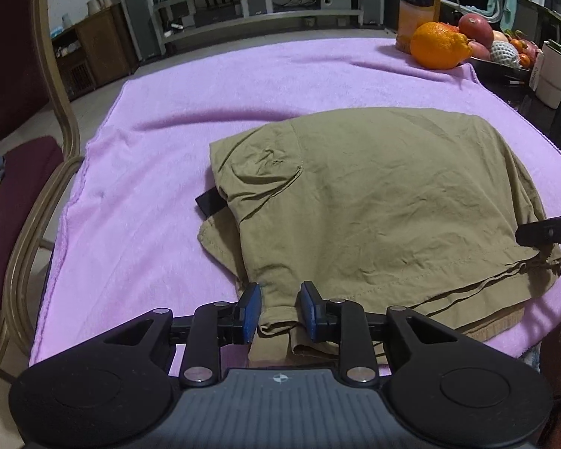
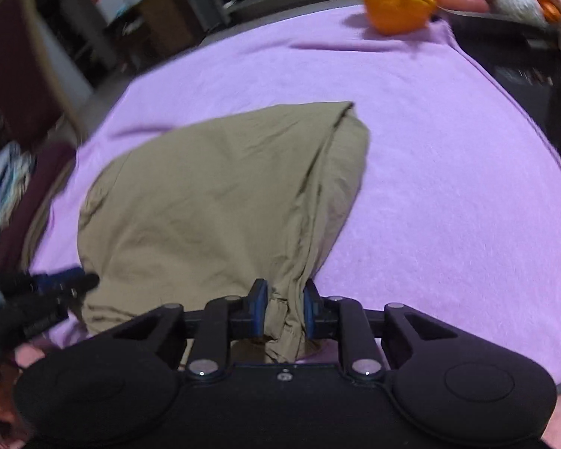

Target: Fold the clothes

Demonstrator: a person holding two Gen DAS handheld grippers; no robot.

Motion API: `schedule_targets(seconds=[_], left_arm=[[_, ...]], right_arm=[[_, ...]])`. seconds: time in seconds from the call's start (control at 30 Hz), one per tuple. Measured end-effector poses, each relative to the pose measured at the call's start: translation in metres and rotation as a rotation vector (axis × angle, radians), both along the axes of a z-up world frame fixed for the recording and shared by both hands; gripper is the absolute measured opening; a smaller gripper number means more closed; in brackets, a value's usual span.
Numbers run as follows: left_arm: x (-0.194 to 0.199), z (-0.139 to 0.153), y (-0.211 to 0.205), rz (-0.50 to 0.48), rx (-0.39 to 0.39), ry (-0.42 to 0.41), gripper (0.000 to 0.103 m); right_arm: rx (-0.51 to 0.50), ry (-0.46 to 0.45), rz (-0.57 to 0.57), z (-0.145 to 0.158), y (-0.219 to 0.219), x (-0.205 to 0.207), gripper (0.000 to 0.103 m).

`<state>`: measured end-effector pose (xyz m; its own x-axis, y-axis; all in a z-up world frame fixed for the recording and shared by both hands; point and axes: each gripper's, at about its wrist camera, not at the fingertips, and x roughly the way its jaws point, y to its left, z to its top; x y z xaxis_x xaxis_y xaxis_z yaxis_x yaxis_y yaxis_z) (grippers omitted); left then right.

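A khaki garment [image 1: 374, 202] lies folded in layers on a purple towel [image 1: 161, 149]; it also shows in the right wrist view [image 2: 213, 194]. My left gripper [image 1: 279, 310] straddles the garment's near left hem, its blue pads [image 1: 252, 308] a little apart with cloth between them. My right gripper [image 2: 283, 308] is shut on the bunched near right edge of the garment and lifts it slightly. The right gripper's tip shows at the left view's right edge [image 1: 546, 230]; the left gripper shows blurred at the right view's left [image 2: 56, 288].
A large orange [image 1: 439, 45], a juice bottle [image 1: 417, 3] and a bowl of fruit [image 1: 505, 52] stand at the towel's far right corner. A maroon chair [image 1: 15, 194] stands at the table's left. A white box [image 1: 553, 75] sits far right.
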<state>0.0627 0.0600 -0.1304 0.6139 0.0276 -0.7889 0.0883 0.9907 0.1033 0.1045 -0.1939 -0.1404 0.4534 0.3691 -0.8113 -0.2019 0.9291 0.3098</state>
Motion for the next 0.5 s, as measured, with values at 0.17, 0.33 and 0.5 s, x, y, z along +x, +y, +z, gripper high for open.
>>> schedule_targets(seconds=[0.17,0.33,0.5], left_arm=[[-0.003,0.001,-0.003,0.004,0.006,0.000,0.025],[-0.003,0.003,0.001,0.013,-0.014,0.007,0.026],[-0.008,0.004,-0.001,0.030,-0.007,0.033,0.026]], right_arm=[[-0.029,0.014,0.039,0.003,0.000,0.007,0.021],[0.148,0.019,-0.054,-0.009,-0.025,0.004,0.034],[0.113,0.044,-0.014,-0.007,-0.016,-0.002,0.020]])
